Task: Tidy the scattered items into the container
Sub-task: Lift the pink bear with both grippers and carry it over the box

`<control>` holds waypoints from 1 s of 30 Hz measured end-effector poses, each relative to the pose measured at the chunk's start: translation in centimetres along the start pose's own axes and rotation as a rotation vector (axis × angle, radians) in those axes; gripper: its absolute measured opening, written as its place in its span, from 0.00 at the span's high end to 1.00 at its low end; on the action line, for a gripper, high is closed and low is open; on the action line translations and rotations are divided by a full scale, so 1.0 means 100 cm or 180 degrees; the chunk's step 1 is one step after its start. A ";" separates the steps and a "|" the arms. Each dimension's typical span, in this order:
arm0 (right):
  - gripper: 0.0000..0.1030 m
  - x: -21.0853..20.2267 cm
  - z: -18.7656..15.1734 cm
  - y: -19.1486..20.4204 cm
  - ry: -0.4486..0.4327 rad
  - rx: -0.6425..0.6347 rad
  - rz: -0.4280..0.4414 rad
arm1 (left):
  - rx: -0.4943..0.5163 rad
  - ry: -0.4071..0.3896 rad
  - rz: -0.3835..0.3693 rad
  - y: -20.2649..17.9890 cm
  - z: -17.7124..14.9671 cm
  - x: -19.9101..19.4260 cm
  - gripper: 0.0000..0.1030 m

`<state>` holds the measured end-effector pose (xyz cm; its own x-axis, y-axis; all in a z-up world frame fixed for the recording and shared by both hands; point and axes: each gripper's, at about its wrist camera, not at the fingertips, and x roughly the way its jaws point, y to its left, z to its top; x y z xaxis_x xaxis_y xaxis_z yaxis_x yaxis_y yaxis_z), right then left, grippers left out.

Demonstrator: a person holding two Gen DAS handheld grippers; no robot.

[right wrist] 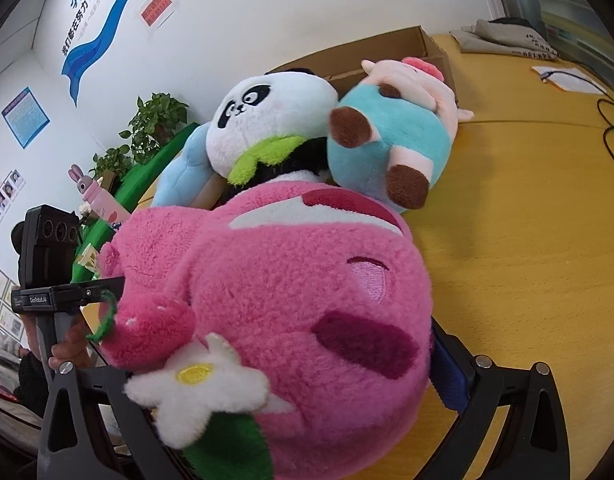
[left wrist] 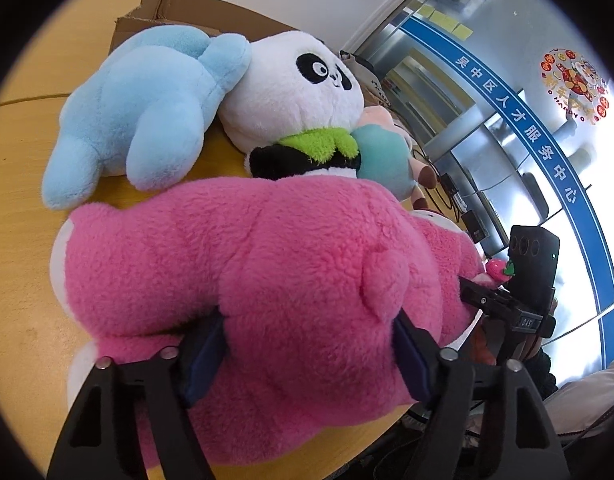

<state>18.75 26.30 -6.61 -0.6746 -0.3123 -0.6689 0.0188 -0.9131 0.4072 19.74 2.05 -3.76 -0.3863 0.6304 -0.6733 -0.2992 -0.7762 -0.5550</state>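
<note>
A big pink plush toy (left wrist: 267,260) lies on the yellow table (left wrist: 19,240), and both grippers hold it. My left gripper (left wrist: 307,332) is shut on its body, the blue pads sunk into the fur. My right gripper (right wrist: 283,360) is shut on its head (right wrist: 287,280); the white flower hides its left finger. Behind it lie a light blue plush (left wrist: 147,108), a panda (left wrist: 291,88) and a teal-and-pink cow plush (right wrist: 391,140). They rest against an open cardboard box (right wrist: 387,52) at the table's far side.
Black cables (right wrist: 611,136), a sheet of paper (right wrist: 567,78) and a grey folded cloth (right wrist: 503,38) lie on the table's right end. Potted plants (right wrist: 155,120) stand by the wall. A glass partition (left wrist: 507,120) runs past the table edge.
</note>
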 end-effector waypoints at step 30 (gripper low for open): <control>0.15 -0.042 0.076 0.055 -0.0559 -0.0689 0.0111 | 0.0386 -0.0689 0.0302 -0.025 0.051 -0.081 0.44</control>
<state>16.09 24.57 3.14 -0.7880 -0.3116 -0.5310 0.1888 -0.9432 0.2733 19.16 -1.19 5.63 -0.5914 0.5473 -0.5922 -0.3501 -0.8358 -0.4229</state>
